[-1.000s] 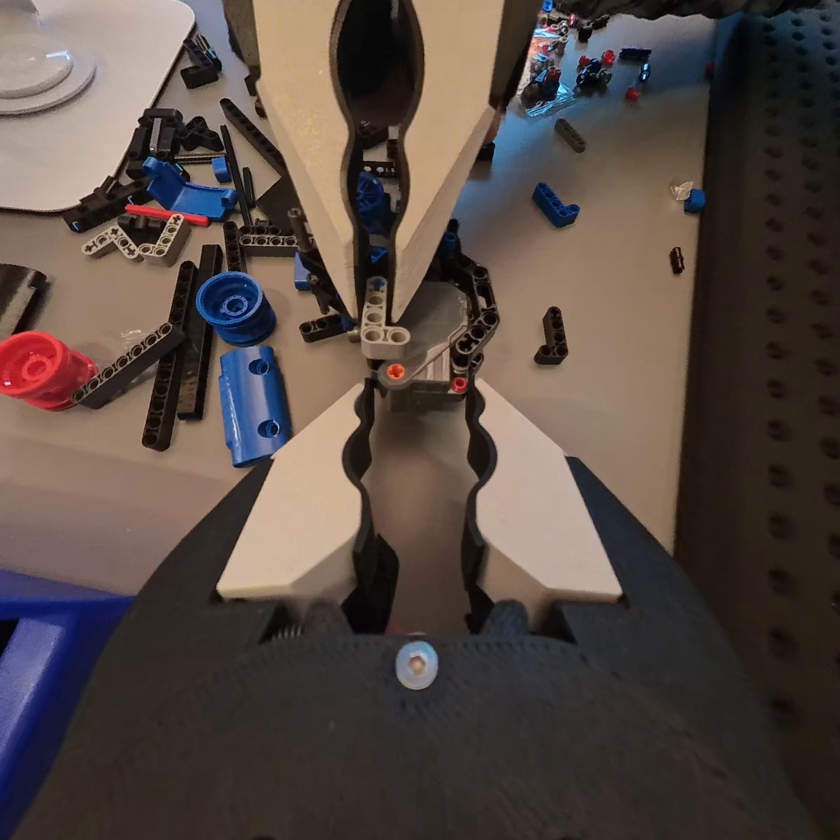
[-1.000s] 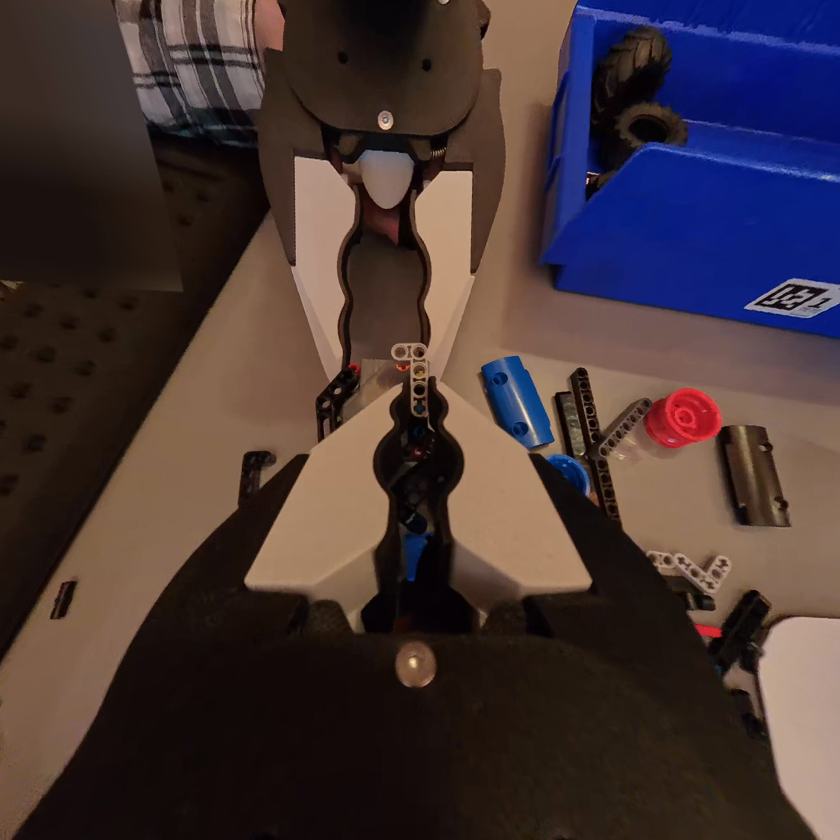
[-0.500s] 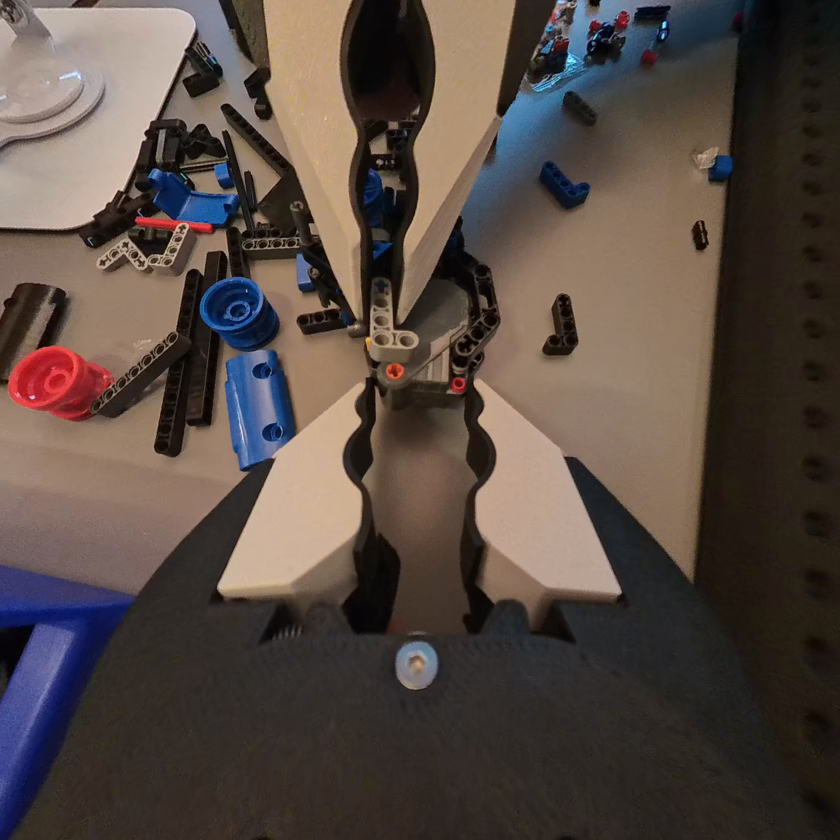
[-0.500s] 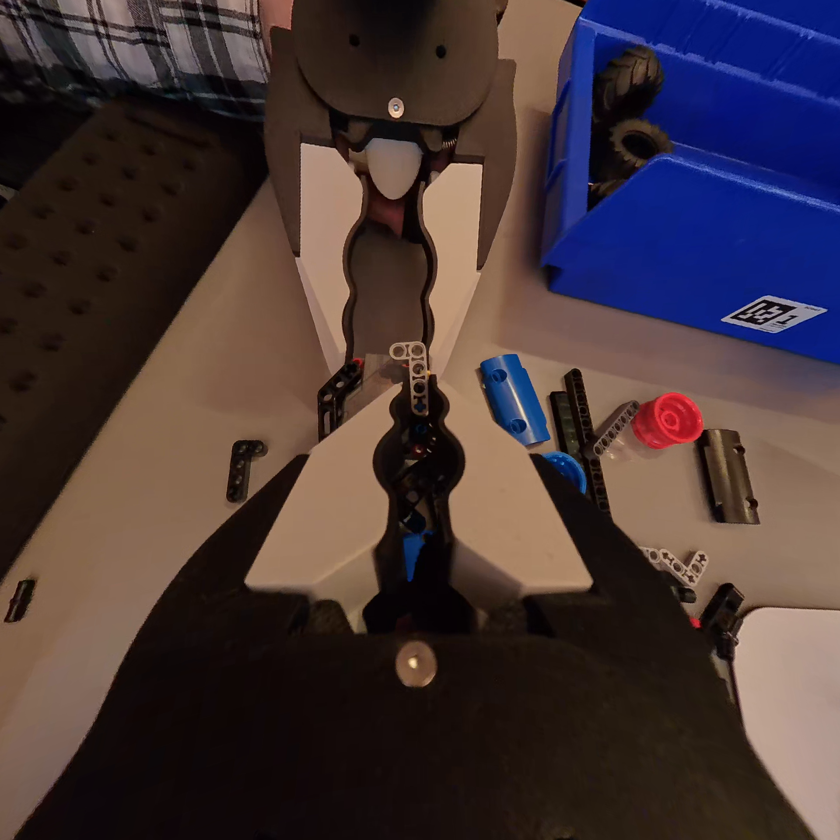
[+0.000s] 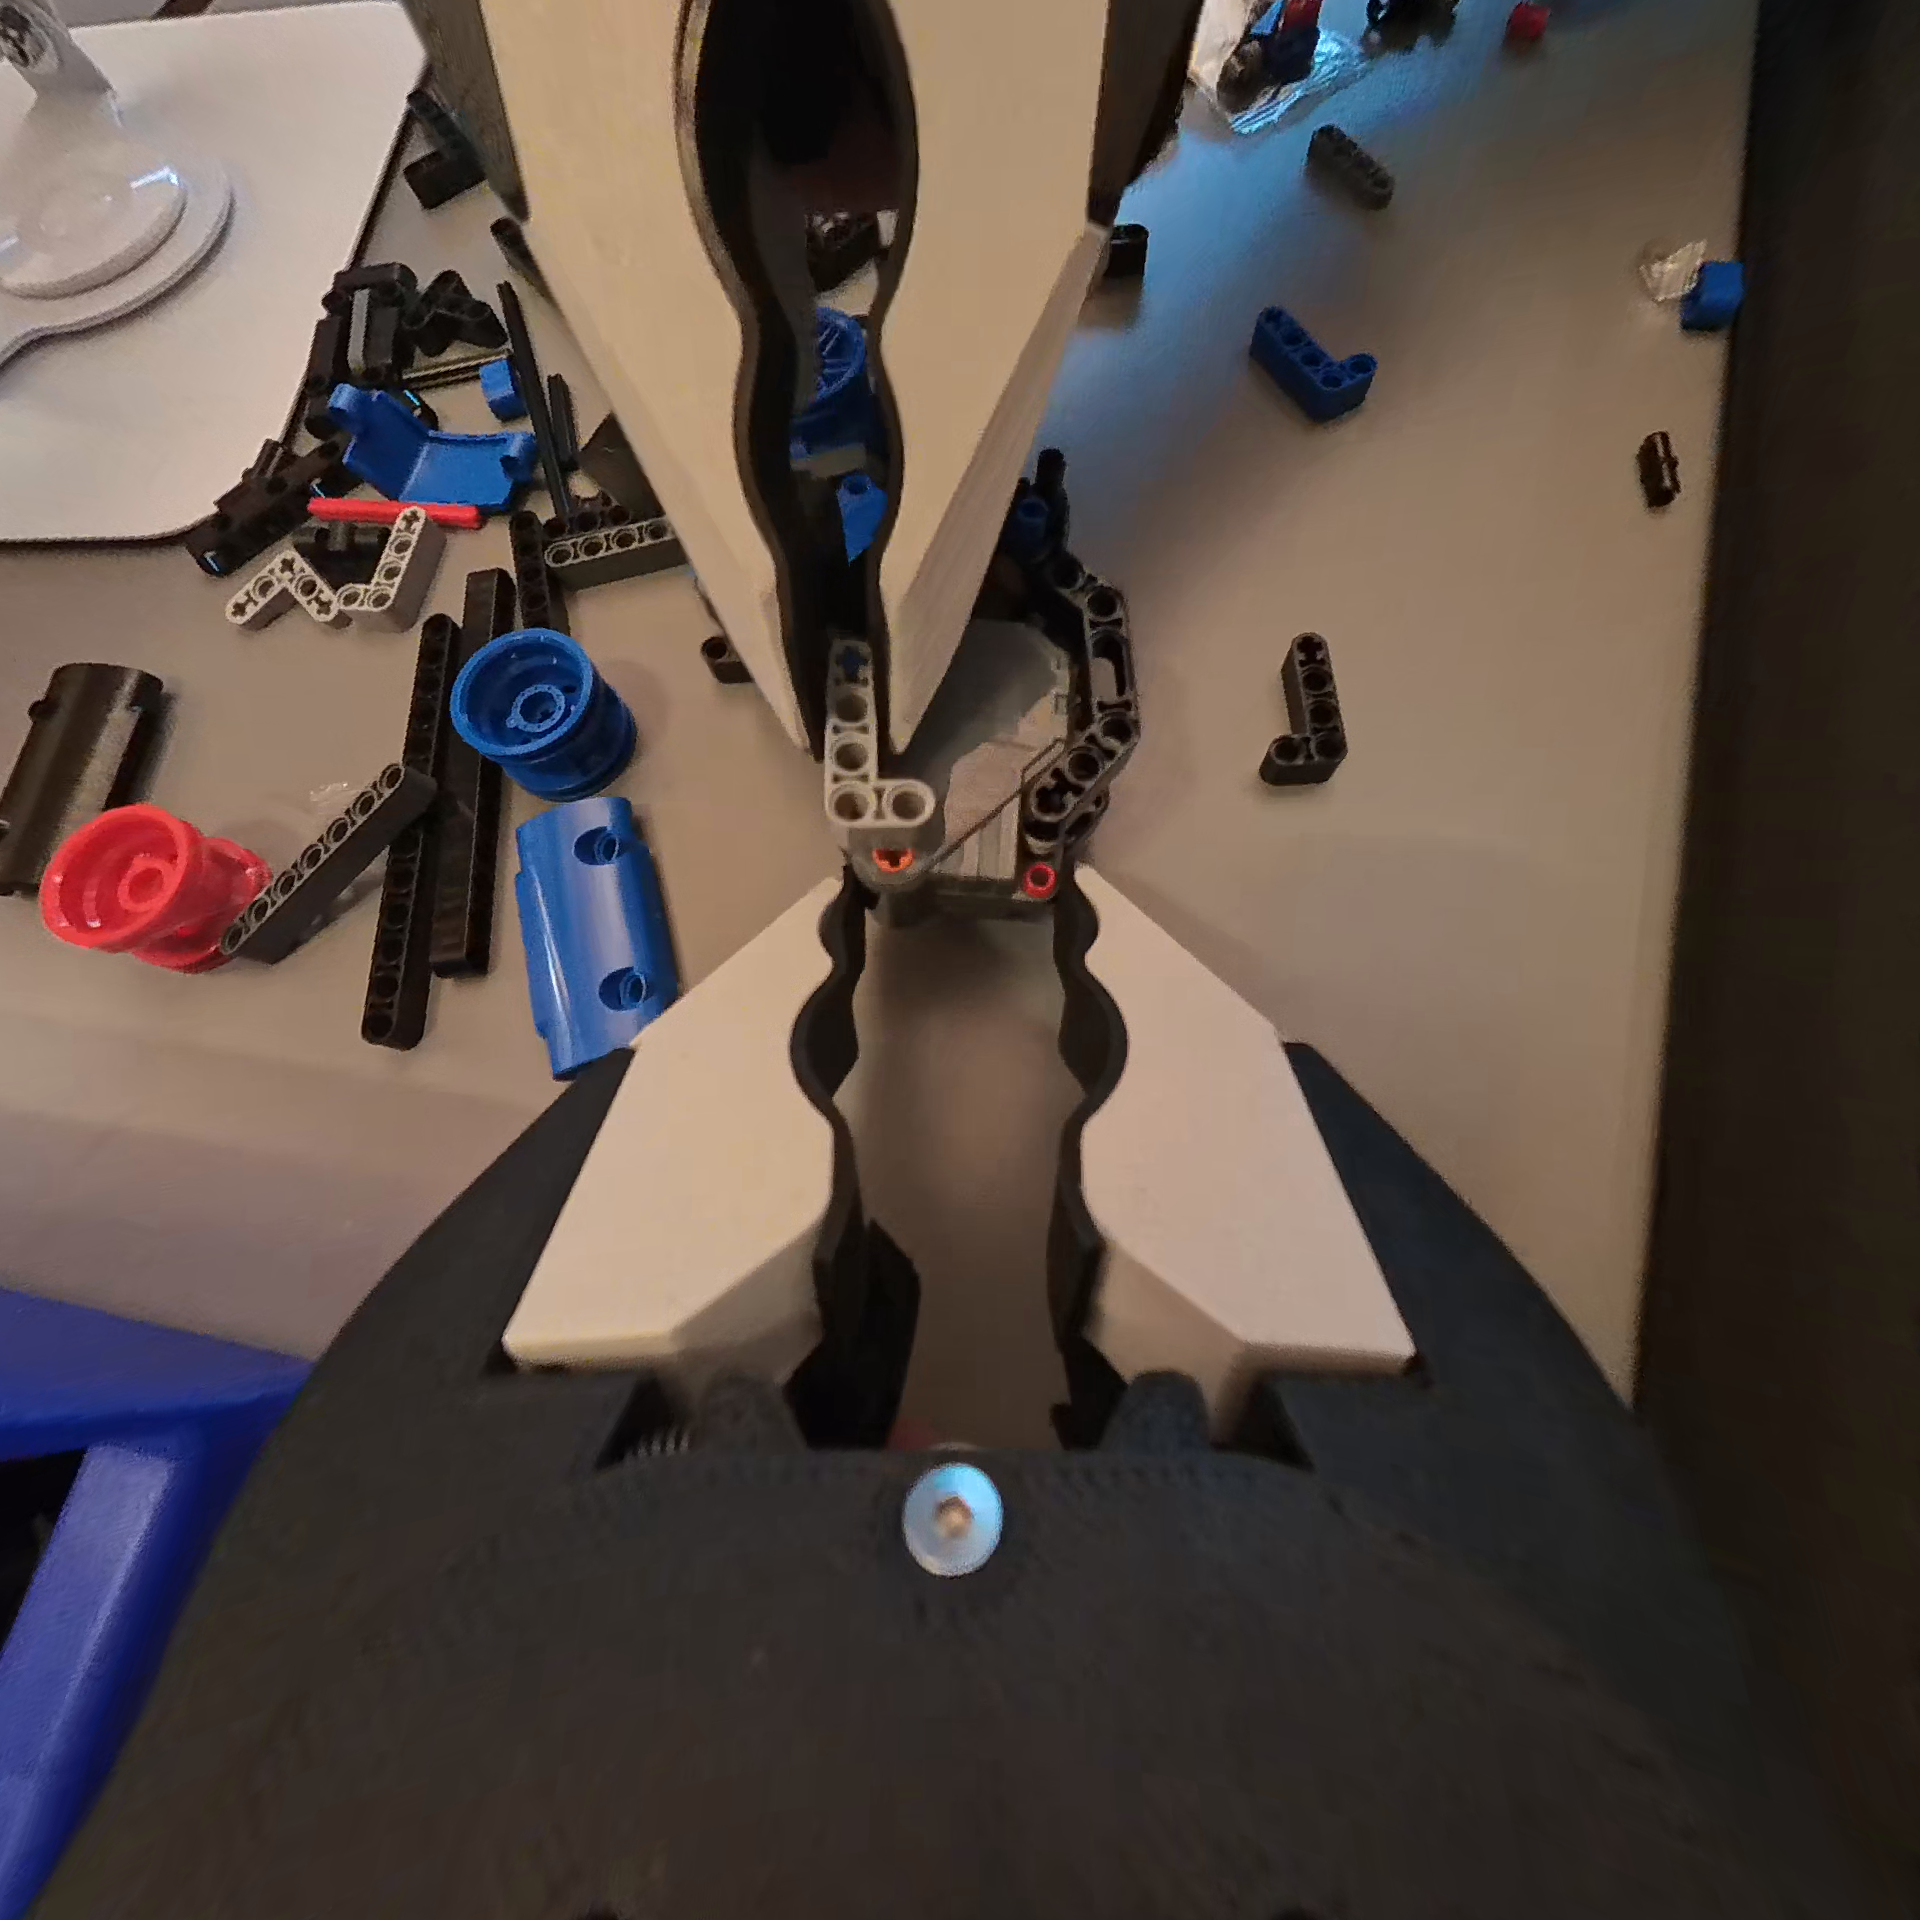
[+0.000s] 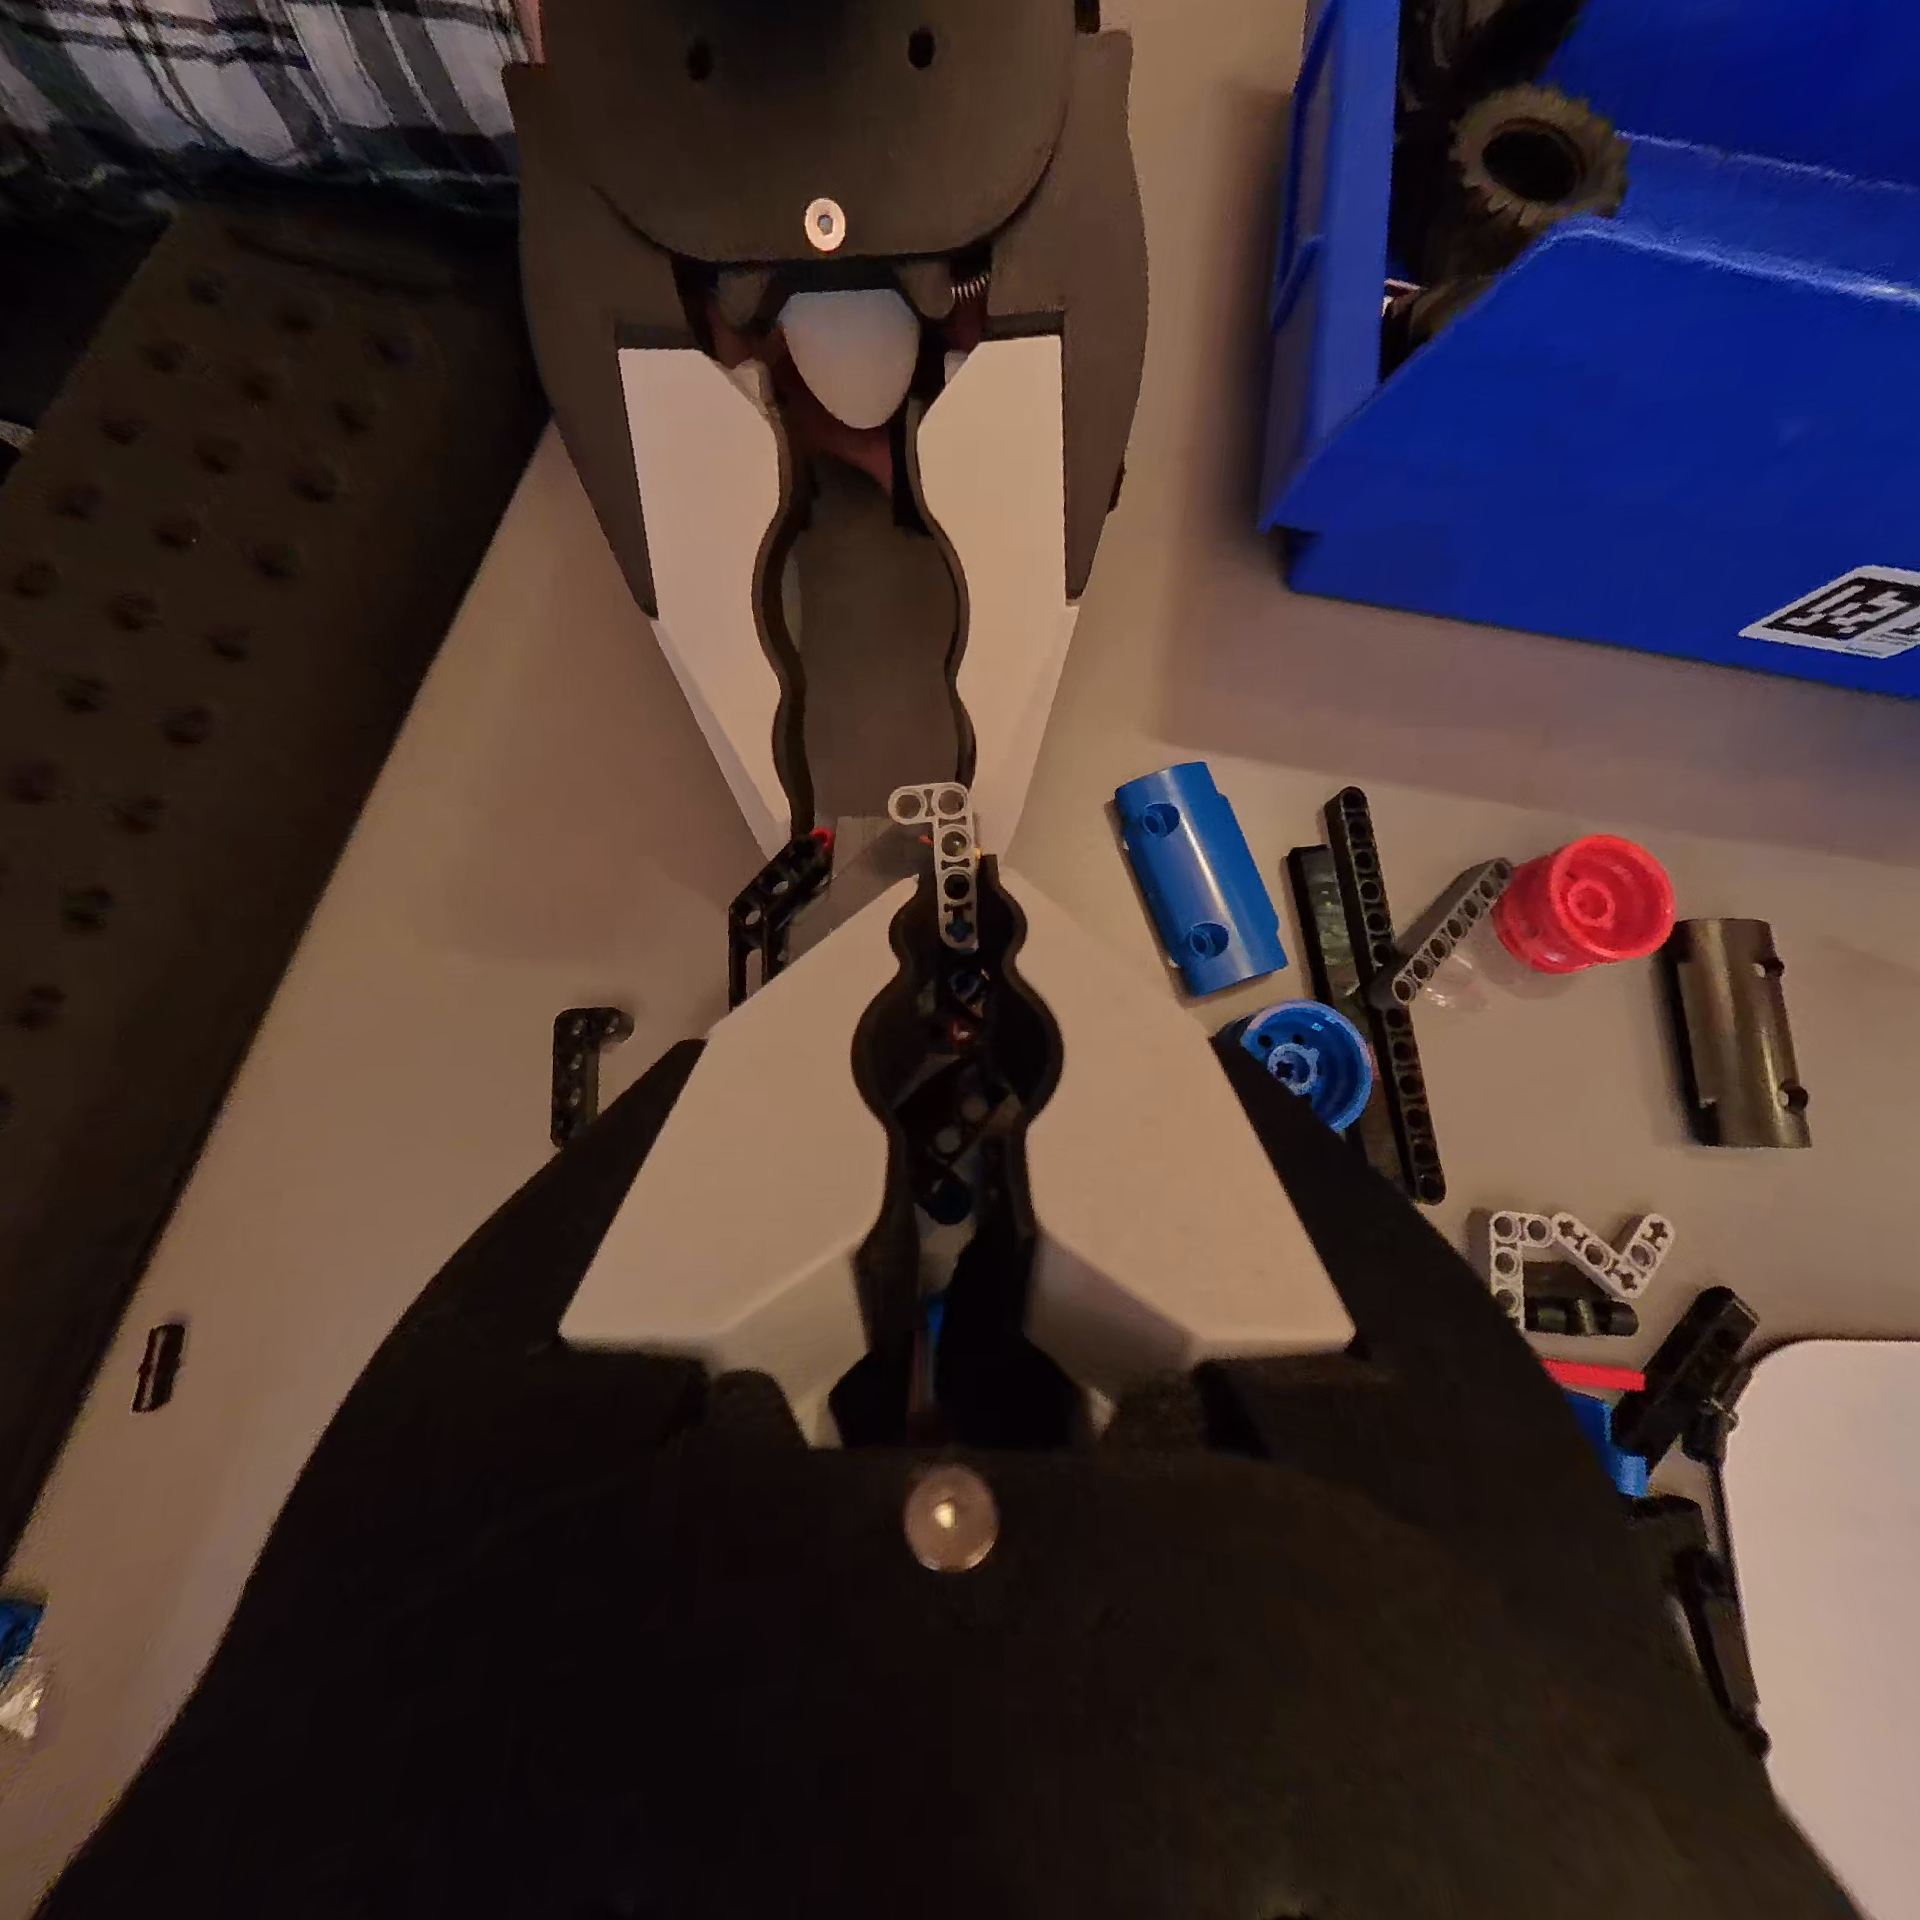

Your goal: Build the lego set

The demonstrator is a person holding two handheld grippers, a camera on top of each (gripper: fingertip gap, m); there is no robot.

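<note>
My left gripper [image 5: 961, 894] is shut on the near end of a grey block assembly [image 5: 987, 758] with a black beam frame [image 5: 1091, 727], which rests on the grey table. My right gripper [image 6: 951, 868] comes from the opposite side and is shut on a light grey L-shaped beam [image 6: 948, 842]. It holds the beam's short leg against the assembly's near left corner, above an orange pin [image 5: 891, 858]. In the left wrist view the right gripper [image 5: 847, 717] and the L-shaped beam [image 5: 868, 774] are at centre. The left gripper [image 6: 894, 821] also shows in the right wrist view.
Loose parts lie left of the assembly: a blue wheel hub [image 5: 540, 717], a red hub [image 5: 135, 883], a blue curved panel [image 5: 592, 935] and black long beams [image 5: 436, 810]. A black L beam [image 5: 1304, 717] lies to the right. A blue bin [image 6: 1662, 416] holds black tyres. A dark perforated mat [image 5: 1818, 831] borders the table.
Both grippers keep their holds. The L-shaped beam has edged slightly down onto the assembly's corner, and the two grippers have drawn a little closer together.
</note>
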